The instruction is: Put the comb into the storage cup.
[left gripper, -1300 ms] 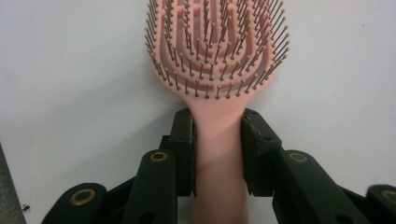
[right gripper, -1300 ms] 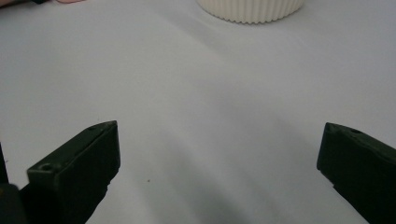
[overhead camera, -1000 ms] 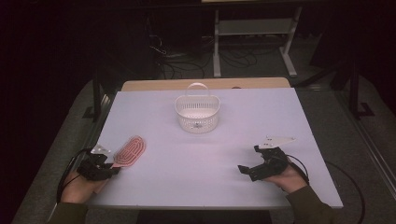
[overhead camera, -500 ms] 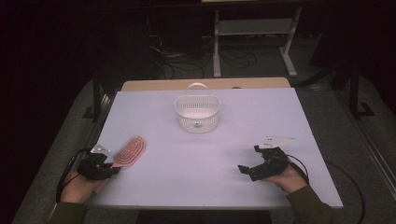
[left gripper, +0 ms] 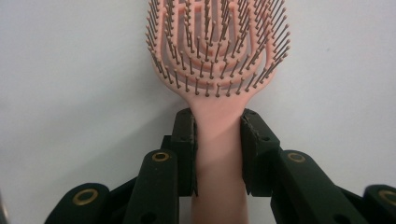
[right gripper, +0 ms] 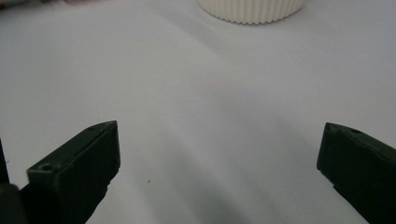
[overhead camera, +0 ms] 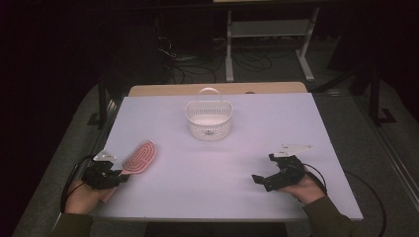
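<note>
Two grips: left gripper (left gripper: 217, 154) fingers clamp the hairbrush (left gripper: 218, 70) handle; right gripper (right gripper: 219, 172) fingers apart.
Risk: hairbrush, well short of the basket (overhead camera: 209, 118), may pivot and drop.

Left tongs (overhead camera: 121, 174) apparently grip pink hairbrush (overhead camera: 140, 156); white basket (overhead camera: 209, 118) well apart.

White slatted basket (overhead camera: 209, 118) w/ arched handle, upright, mid-table toward far edge; small dark item inside, too small to tell. Ribbed base seen at top of right gripper view (right gripper: 251, 10). White tabletop (overhead camera: 296, 123) over wooden board (overhead camera: 163, 90). Beyond: metal shelf frame (overhead camera: 269, 29), cables (overhead camera: 197, 61) on dark floor.
</note>
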`<state>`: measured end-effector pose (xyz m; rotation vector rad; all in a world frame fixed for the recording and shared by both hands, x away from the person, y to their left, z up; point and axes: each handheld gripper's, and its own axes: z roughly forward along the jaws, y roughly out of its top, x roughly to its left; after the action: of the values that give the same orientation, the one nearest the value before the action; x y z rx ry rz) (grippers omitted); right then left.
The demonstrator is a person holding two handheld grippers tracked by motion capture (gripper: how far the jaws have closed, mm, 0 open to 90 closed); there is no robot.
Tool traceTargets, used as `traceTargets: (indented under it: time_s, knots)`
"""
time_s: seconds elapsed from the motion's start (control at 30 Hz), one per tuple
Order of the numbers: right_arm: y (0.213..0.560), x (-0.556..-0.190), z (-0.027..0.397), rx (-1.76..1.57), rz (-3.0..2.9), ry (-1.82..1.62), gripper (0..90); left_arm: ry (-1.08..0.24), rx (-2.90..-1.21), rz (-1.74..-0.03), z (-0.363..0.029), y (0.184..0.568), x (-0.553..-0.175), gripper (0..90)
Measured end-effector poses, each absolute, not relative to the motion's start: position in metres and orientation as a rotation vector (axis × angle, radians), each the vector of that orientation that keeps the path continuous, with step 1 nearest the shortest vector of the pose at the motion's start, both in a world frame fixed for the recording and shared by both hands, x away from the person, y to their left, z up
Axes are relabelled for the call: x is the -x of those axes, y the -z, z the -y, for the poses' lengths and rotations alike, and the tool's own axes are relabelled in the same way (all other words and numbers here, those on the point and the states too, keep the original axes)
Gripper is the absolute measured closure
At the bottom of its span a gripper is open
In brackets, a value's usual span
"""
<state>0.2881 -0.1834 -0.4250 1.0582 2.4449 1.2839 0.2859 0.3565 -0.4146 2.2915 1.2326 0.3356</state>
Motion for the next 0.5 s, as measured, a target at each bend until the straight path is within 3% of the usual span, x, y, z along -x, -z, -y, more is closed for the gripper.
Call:
traceTargets:
  time_s: [0.5]
  knots:
    - [0.425,-0.289,0.184,-1.058,-2.448,-1.283,0.0,-0.247,-2.215,-1.076,-0.334,0.400,-0.288,70.3]
